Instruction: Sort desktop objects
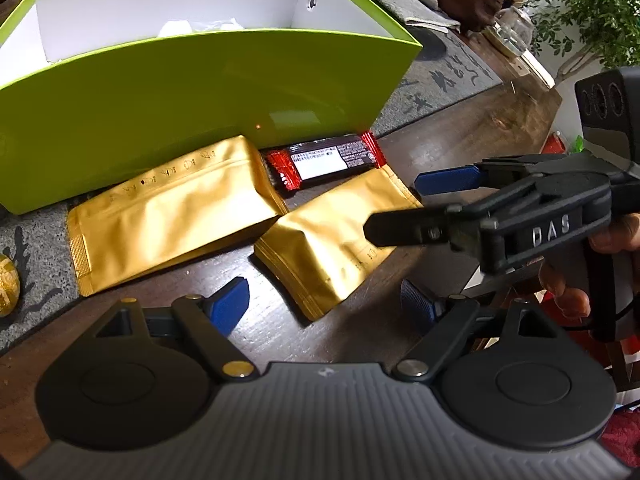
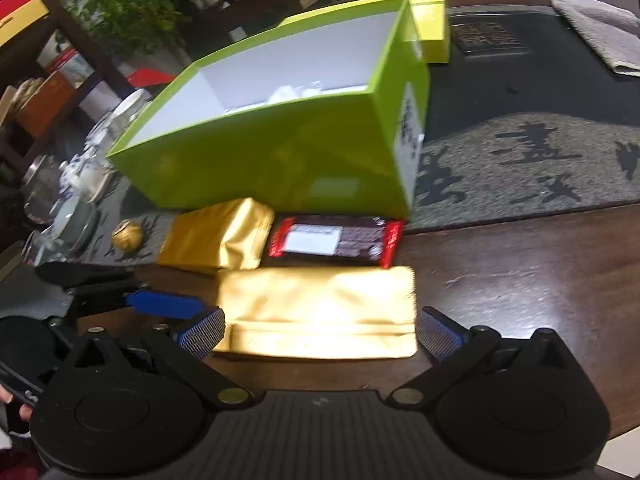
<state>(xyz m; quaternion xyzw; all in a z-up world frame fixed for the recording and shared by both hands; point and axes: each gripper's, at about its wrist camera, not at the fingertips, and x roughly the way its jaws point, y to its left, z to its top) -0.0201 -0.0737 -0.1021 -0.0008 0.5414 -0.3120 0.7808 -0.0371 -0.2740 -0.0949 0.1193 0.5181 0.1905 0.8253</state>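
Two gold foil pouches and one snack bar lie on the dark wooden tabletop [image 1: 460, 136], directly in front of an open green box [image 1: 160, 92].

1. Near gold pouch [image 2: 320, 312]: lies flat, closest to the right wrist camera, long side across that view. It sits between the two blue pads of the right hand-held gripper [image 2: 320, 334]. The jaws stand wide; the pads are just beside the pouch's short ends, and contact cannot be confirmed. In the left wrist view this pouch [image 1: 320, 248] lies tilted, right of centre.

2. Far gold pouch [image 1: 168, 224]: lies to the left, its far edge close against the green box wall. Its right corner overlaps or touches the near pouch.

3. Snack bar [image 1: 324, 162]: dark wrapper with red crimped ends and a white label, lying face down between the green box and the near pouch, just right of the far pouch.

4. Green box: lid off, white interior, with some pale crumpled material at the bottom. It rests partly on a grey mat [image 2: 520, 168] with dark calligraphy.

5. Left hand-held gripper [image 1: 320, 308]: jaws wide, nothing between them, poised above the tabletop near the near pouch's closest corner.

6. Surroundings: a small gold ball [image 2: 127, 234] on the mat at the far left; a grey folded cloth [image 2: 596, 32] at the far right; glass tea ware [image 1: 514, 30] and a potted plant [image 1: 600, 12] beyond the tabletop.
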